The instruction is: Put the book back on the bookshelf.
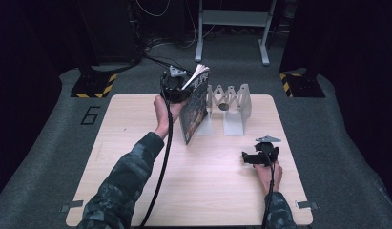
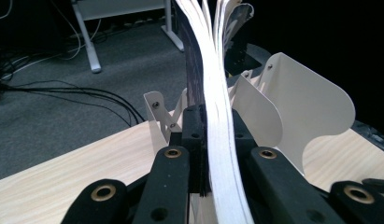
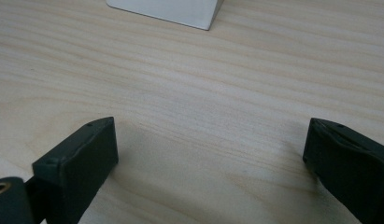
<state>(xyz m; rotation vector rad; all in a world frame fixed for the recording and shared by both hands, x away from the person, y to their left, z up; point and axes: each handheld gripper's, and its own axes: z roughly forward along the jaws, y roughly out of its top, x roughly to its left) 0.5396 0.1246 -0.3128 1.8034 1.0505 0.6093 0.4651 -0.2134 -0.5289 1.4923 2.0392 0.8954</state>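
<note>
My left gripper is raised over the table's far edge and shut on a thick book with a dark cover. The book stands upright, with its lower corner near the tabletop. In the left gripper view the jaws pinch the white page block from both sides. A white folding book rack stands just right of the book, its curved dividers close behind it. My right gripper rests on the table at the front right, open, with bare wood between its jaws.
The light wooden table sits on grey carpet. The rack's white base lies ahead of the right gripper. Cables, a metal stand and yellow-black striped feet lie on the floor beyond the table.
</note>
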